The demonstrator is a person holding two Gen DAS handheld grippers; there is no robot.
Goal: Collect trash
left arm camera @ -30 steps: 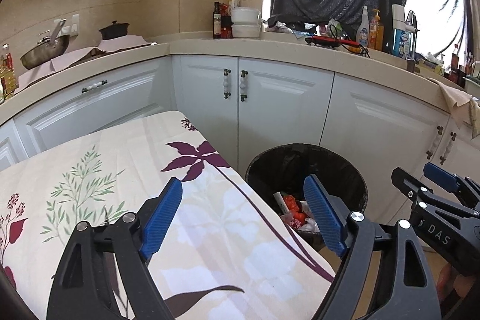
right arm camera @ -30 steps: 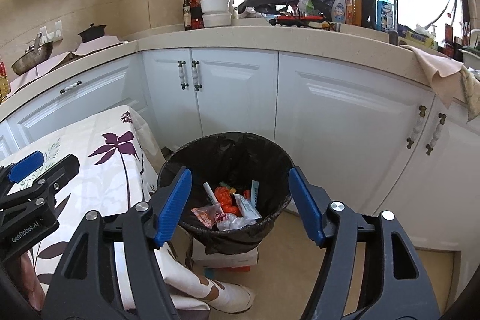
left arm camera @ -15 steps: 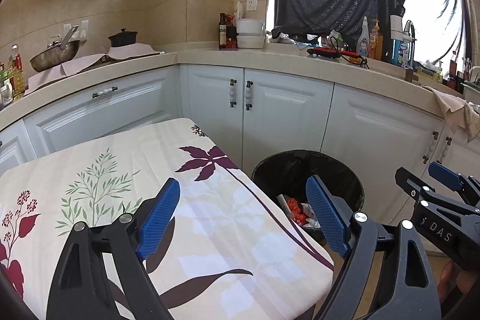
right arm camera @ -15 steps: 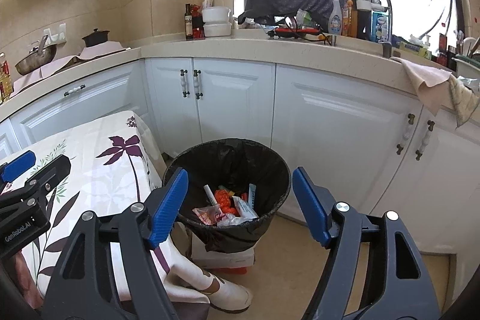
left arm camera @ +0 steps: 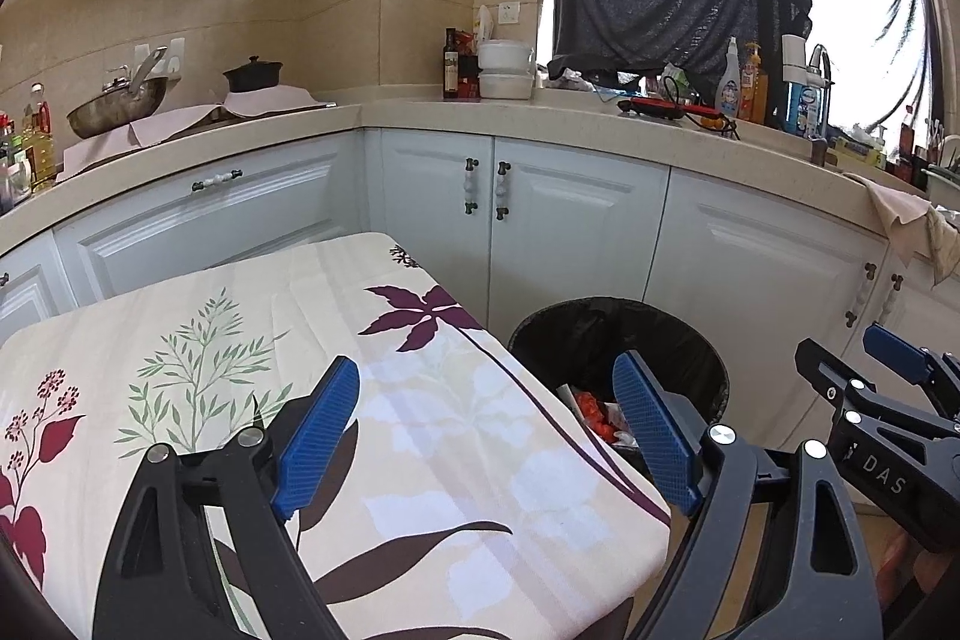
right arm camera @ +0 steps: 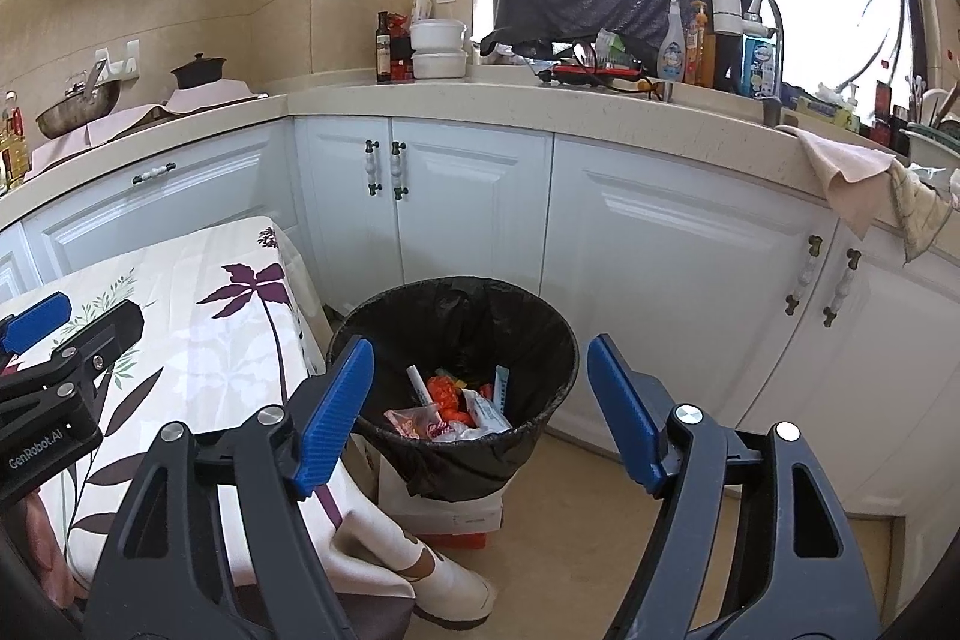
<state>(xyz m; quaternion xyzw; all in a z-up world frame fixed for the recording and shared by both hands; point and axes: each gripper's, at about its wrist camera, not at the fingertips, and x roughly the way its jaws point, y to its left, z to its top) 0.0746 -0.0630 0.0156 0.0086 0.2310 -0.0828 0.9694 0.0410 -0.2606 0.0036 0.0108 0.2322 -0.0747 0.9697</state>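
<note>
A black-lined trash bin (right arm camera: 540, 340) stands on the floor in front of the white cabinets, holding wrappers and orange scraps (right arm camera: 450, 400). My right gripper (right arm camera: 480, 346) hovers over and short of it, open, with nothing between its blue pads. My left gripper (left arm camera: 485, 370) is open and empty above the near right corner of the floral-cloth table (left arm camera: 270, 292). From there the bin (left arm camera: 660, 316) shows just past the table's edge, with some trash (left arm camera: 591, 409) visible. Each gripper appears at the edge of the other's view.
White cabinets (right arm camera: 660, 250) and a cluttered counter (right arm camera: 420, 100) curve round behind the bin. A cardboard box (right arm camera: 462, 514) sits under the bin, and a white shoe (right arm camera: 456, 592) lies beside the tablecloth's hanging corner. A towel (right arm camera: 852, 172) drapes over the counter at right.
Both grippers have drawn back a little from the bin and cabinets, so more of the table shows. Both stay open and empty.
</note>
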